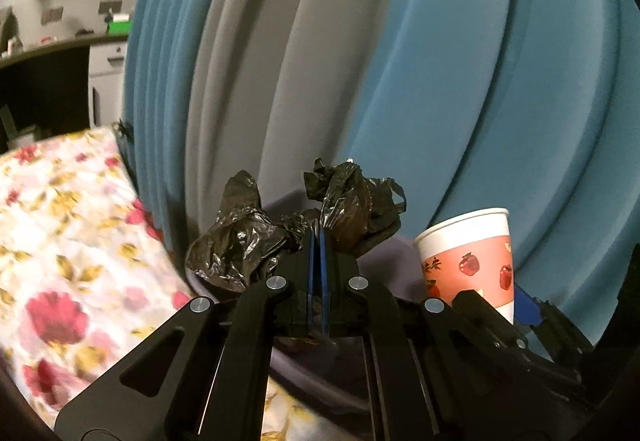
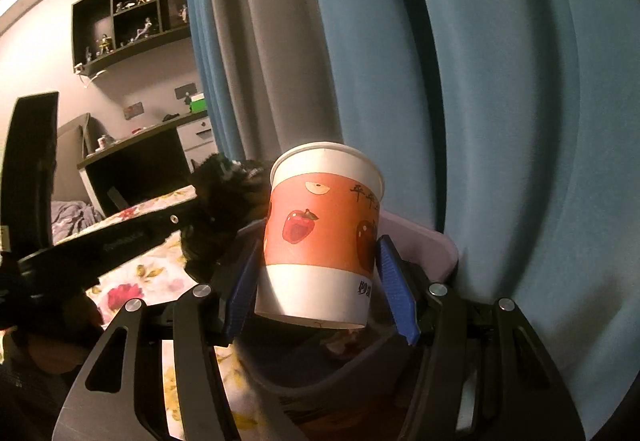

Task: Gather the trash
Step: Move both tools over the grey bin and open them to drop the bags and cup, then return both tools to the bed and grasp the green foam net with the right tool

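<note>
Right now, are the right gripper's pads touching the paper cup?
Touching. In the right wrist view the blue pads of the right gripper press both sides of the paper cup, which is held lifted above the bin.

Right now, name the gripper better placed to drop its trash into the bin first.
Probably right: the right gripper holds the paper cup directly above the grey bin. The left gripper, clamping the black plastic bag, sits nearer the bin's edge.

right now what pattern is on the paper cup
Red apples on an orange-pink band, white above and below, on the paper cup; right wrist view shows it best.
</note>
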Available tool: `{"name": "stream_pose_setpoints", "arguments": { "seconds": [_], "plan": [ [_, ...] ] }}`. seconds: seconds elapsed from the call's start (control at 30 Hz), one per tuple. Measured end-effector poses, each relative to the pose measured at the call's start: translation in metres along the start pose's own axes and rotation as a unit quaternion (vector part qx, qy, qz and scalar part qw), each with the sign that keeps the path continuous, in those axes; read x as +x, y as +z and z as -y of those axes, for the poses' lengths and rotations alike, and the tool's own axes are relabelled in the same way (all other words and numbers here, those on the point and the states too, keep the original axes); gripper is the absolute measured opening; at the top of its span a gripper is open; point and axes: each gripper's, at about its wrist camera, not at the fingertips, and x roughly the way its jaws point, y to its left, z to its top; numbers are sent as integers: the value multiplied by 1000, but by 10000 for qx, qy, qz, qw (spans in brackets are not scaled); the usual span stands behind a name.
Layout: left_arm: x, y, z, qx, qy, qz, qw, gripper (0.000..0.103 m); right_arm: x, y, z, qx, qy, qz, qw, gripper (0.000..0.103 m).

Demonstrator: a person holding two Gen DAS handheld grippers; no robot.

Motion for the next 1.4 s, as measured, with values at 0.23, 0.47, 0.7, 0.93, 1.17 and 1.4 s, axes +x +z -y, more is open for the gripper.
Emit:
{"name": "stream_pose_setpoints", "arguments": {
  "seconds": [0.23, 0.47, 0.7, 0.93, 1.17, 1.4],
  "plan": [
    [25, -7, 0, -153, -180, -224, 9995, 2, 7, -3, 10, 85, -98, -81, 9999, 57],
    [36, -12, -6, -410, -321, -415, 9978, 2, 13, -2, 12, 152, -163, -183, 9996, 57],
    [32, -14, -12, -380, -47, -480, 9981, 47, 22, -4, 10, 106, -229, -321, 9992, 58],
    [-28, -20, -27, -419, 913, 131, 9949, 88, 32, -7, 2, 16, -168, -512, 9985, 58],
    [-102, -39, -38, -319, 1572, 552, 9855, 97, 47, -13, -8, -93, -127, -786, 9968, 59],
    [-149, -54, -48, -431, 2067, 699, 9750, 97, 36, -8, -13, -73, -109, -674, 9976, 71]
  ]
}}
